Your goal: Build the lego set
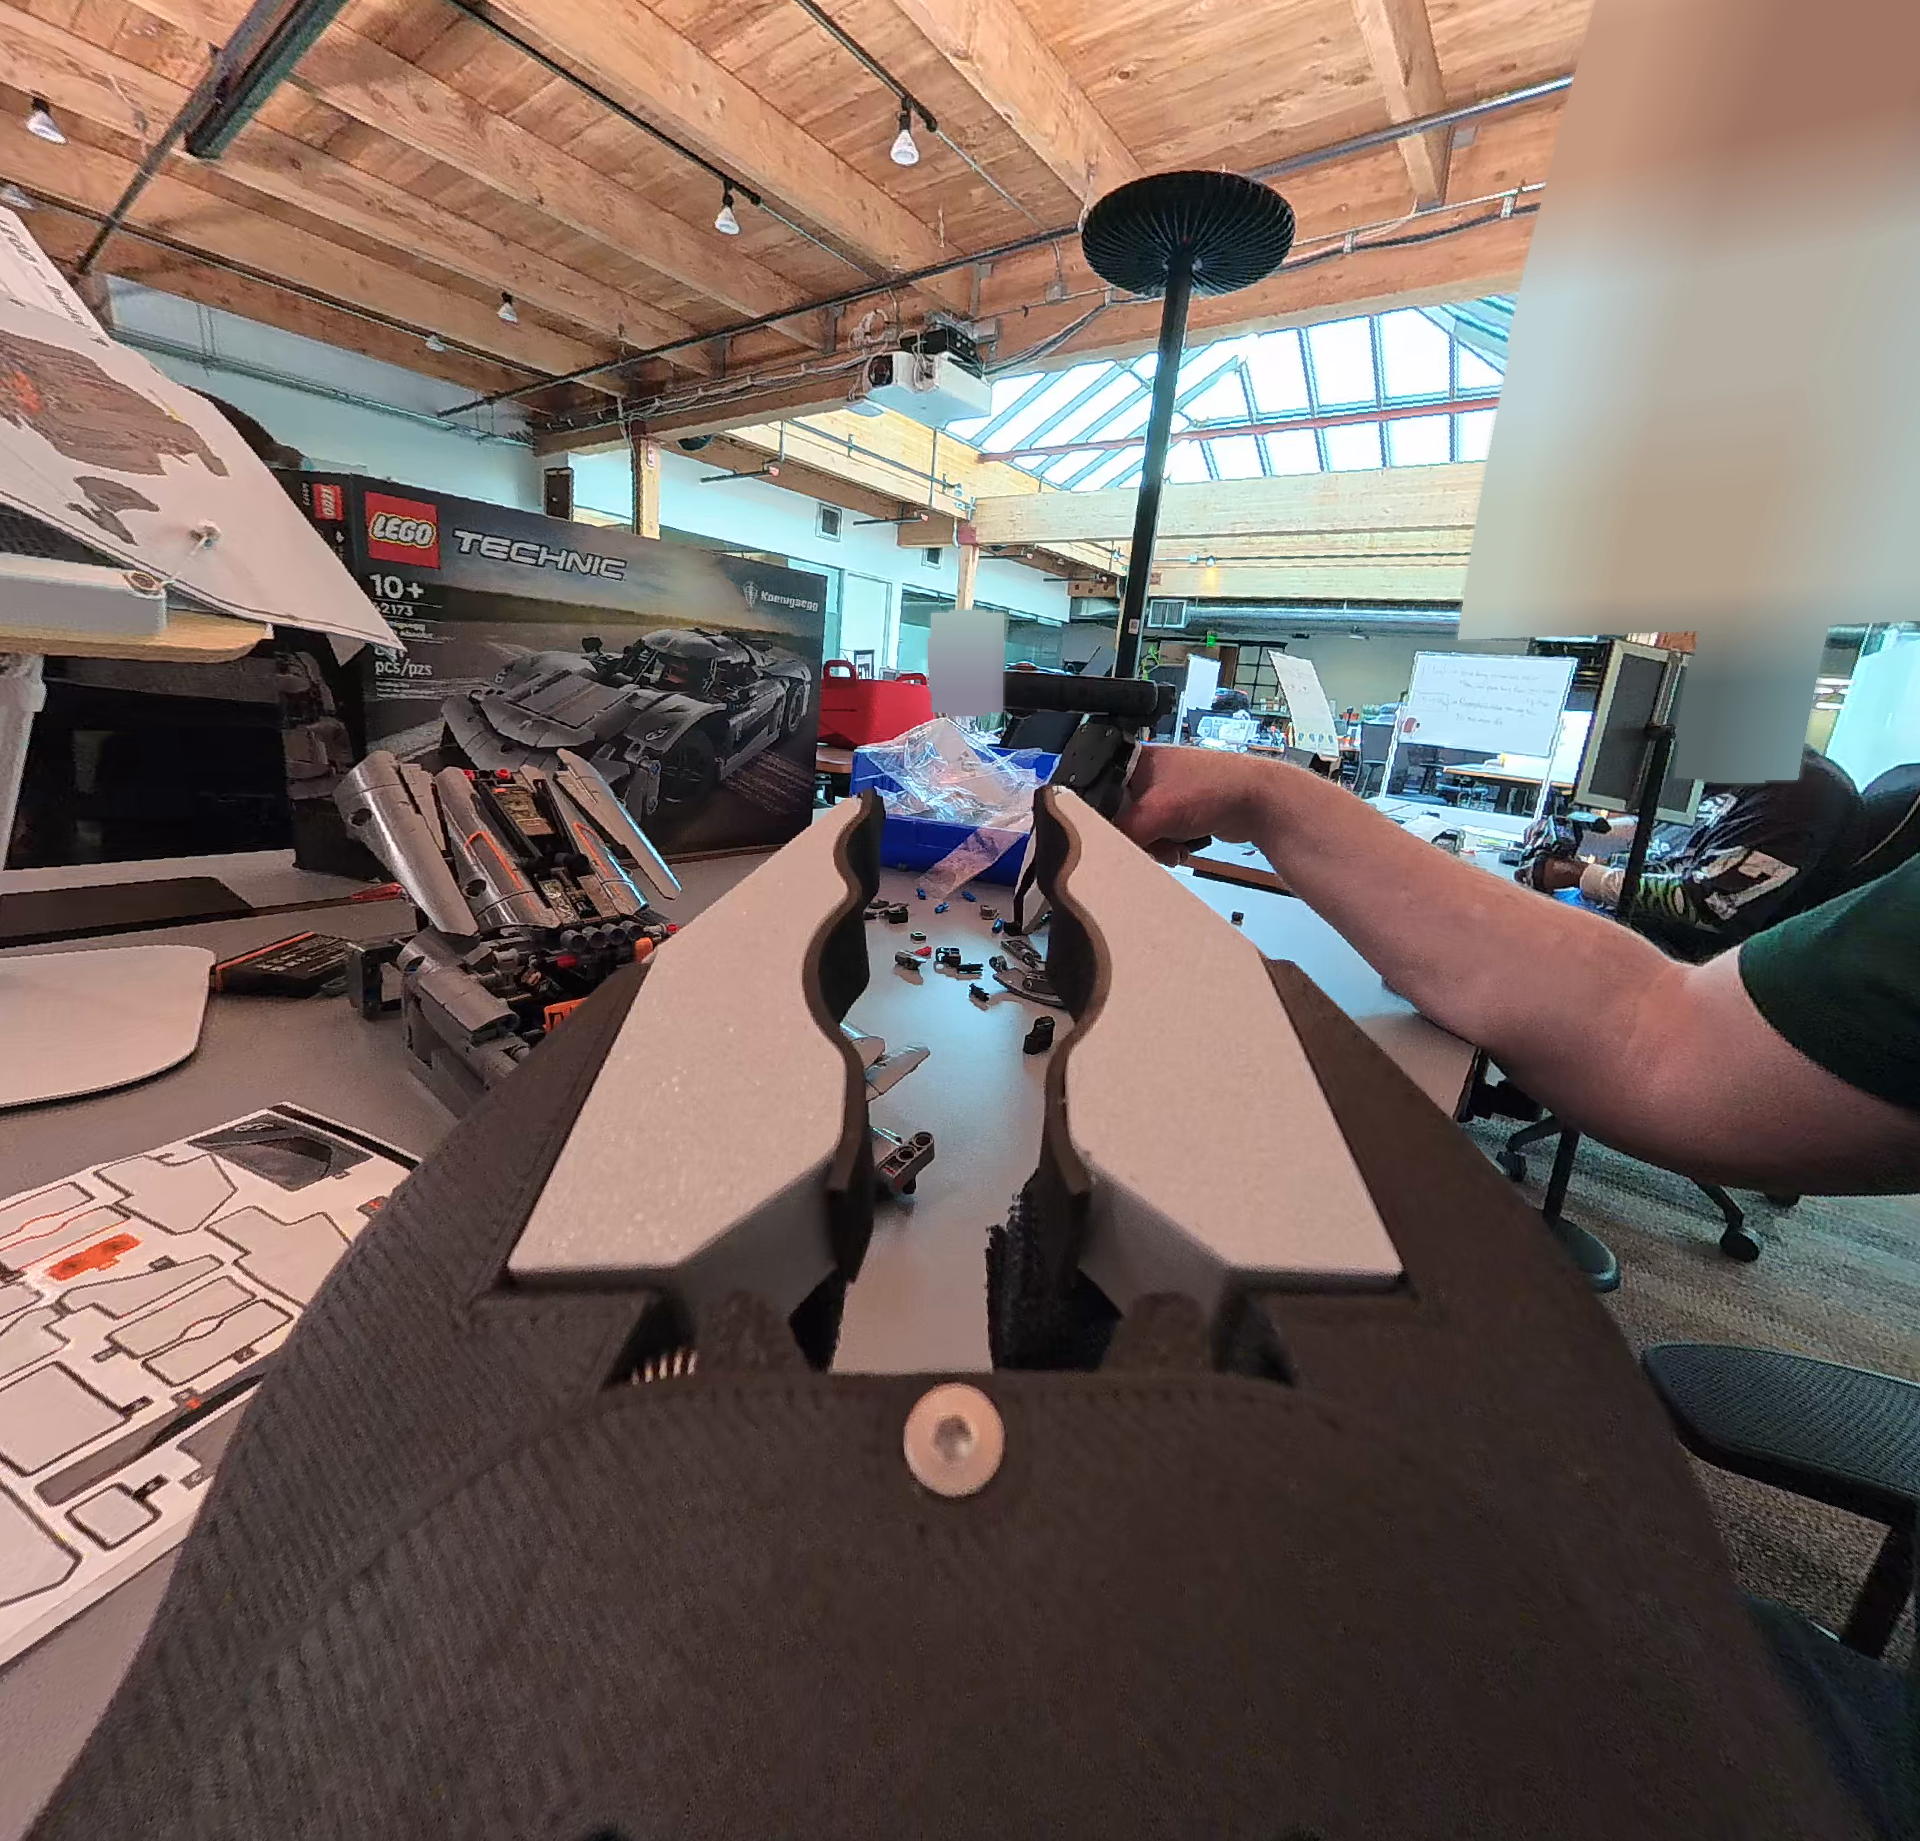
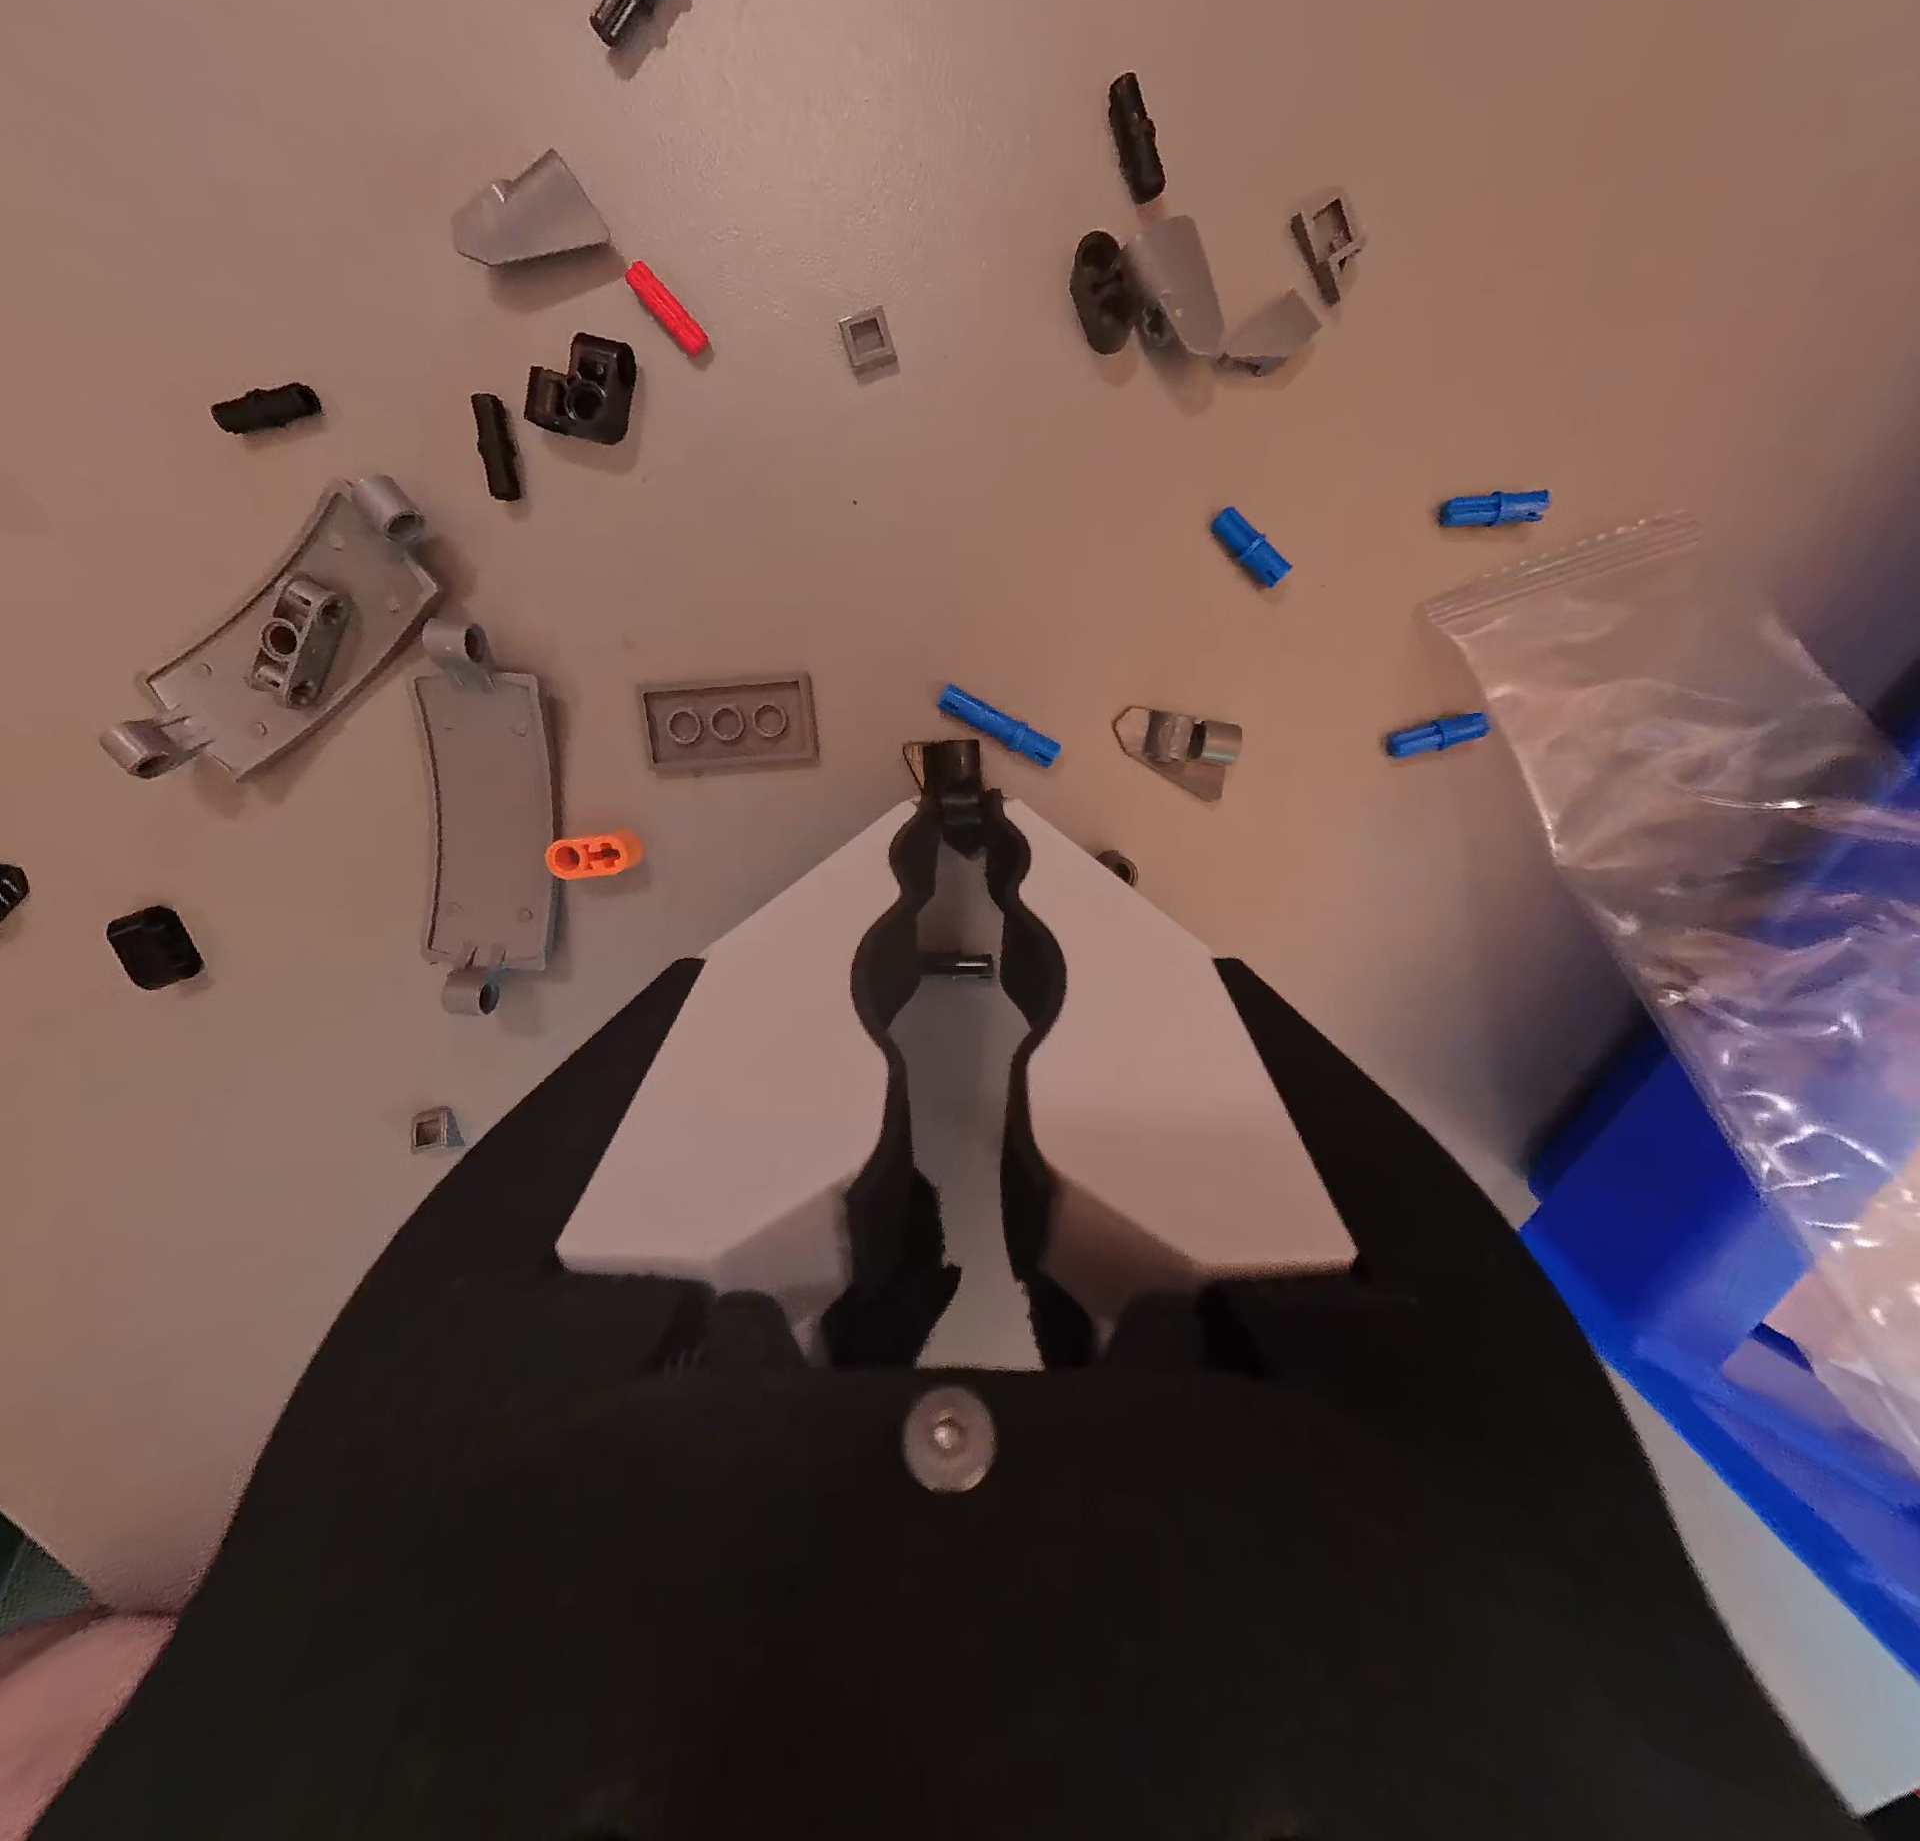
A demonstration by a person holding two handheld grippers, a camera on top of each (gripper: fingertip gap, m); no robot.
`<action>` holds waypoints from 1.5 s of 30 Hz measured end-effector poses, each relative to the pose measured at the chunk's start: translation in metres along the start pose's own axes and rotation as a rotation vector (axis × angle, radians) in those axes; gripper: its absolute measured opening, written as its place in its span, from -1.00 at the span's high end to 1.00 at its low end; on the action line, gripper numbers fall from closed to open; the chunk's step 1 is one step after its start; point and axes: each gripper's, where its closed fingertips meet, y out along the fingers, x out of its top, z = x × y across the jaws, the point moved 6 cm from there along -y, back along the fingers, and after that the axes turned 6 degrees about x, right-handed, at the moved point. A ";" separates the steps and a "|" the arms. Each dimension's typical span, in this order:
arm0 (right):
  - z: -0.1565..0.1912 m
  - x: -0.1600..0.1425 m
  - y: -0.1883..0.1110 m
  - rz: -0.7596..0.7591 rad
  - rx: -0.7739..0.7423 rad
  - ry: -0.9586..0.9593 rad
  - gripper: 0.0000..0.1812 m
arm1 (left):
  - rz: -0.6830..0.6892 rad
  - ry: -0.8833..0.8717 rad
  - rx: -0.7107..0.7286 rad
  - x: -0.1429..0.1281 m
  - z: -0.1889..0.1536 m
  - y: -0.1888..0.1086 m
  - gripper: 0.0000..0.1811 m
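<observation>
In the right wrist view, my right gripper [image 2: 956, 804] points down at the table, shut on a small black pin piece [image 2: 952, 765] at its tips. Loose parts lie around it: blue pins [image 2: 997, 726], a grey three-hole plate [image 2: 727, 723], curved grey panels [image 2: 486, 815], an orange connector [image 2: 593, 854] and a red axle [image 2: 666, 306]. In the left wrist view, my left gripper [image 1: 956, 815] is open and empty, held above the table. The partly built grey car [image 1: 509, 887] stands to its left. A hand [image 1: 1174, 794] holds the right gripper beyond it.
A blue bin [image 2: 1662, 1220] with clear plastic bags [image 2: 1714, 804] sits right of the parts. In the left wrist view the set's box [image 1: 582, 648] stands behind the car. A sticker sheet [image 1: 156, 1303] lies near left and a propped instruction booklet [image 1: 125, 461] is at far left. An office chair [image 1: 1797, 1428] is at right. To the orange connector [image 2: 593, 854]: right tips about 6 cm, left tips about 40 cm. The red axle [image 2: 666, 306] is about 9 cm from my right fingertips and 35 cm from my left.
</observation>
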 end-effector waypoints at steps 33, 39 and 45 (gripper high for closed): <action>0.127 0.061 -0.017 -0.245 0.280 -0.573 0.94 | 0.017 -0.009 0.006 -0.002 0.001 0.002 0.71; 0.165 0.069 0.001 -0.204 0.365 -0.703 0.94 | 0.018 -0.005 0.010 -0.002 0.001 0.003 0.71; 0.194 0.069 0.022 -0.133 0.424 -0.810 0.94 | 0.016 -0.005 0.007 -0.002 0.001 0.002 0.71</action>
